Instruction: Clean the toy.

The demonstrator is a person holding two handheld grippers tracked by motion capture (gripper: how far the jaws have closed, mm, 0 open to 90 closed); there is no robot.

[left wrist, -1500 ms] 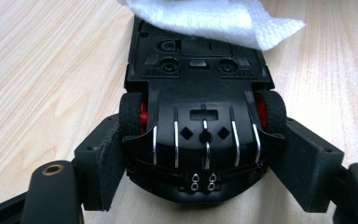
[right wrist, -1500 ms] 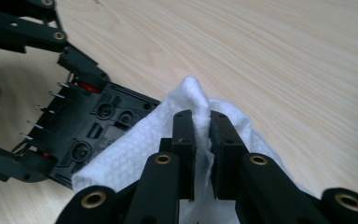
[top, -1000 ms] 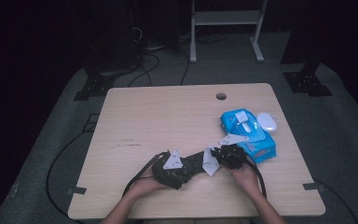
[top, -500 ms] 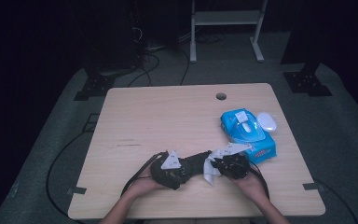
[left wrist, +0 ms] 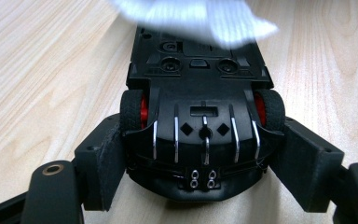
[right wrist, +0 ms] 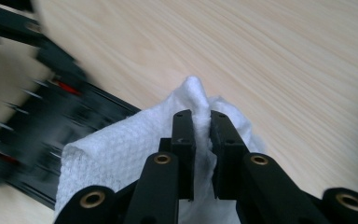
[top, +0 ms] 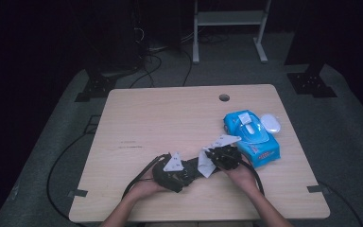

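A black toy car (left wrist: 204, 107) with red wheel hubs lies belly-up, and my left gripper (left wrist: 203, 163) is shut on its rear end, one jaw against each side. My right gripper (right wrist: 200, 135) is shut on a folded white wipe (right wrist: 121, 144), which rests against the far end of the car (right wrist: 42, 121). In the high view both grippers meet near the table's front edge: the left gripper (top: 182, 174) holds the car (top: 192, 169), and the right gripper (top: 213, 160) presses the wipe (top: 206, 165) to it. The wipe (left wrist: 191, 16) hangs over the car's far end.
A blue pack of wipes (top: 251, 137) lies at the table's right side, just beyond the right hand, with a white oval object (top: 271, 124) beside it. A cable hole (top: 224, 98) is near the light wood table's (top: 160, 123) far edge.
My right gripper has moved slightly left and nearer with the wipe, bringing it down onto the car. The left gripper keeps holding the car in much the same place.
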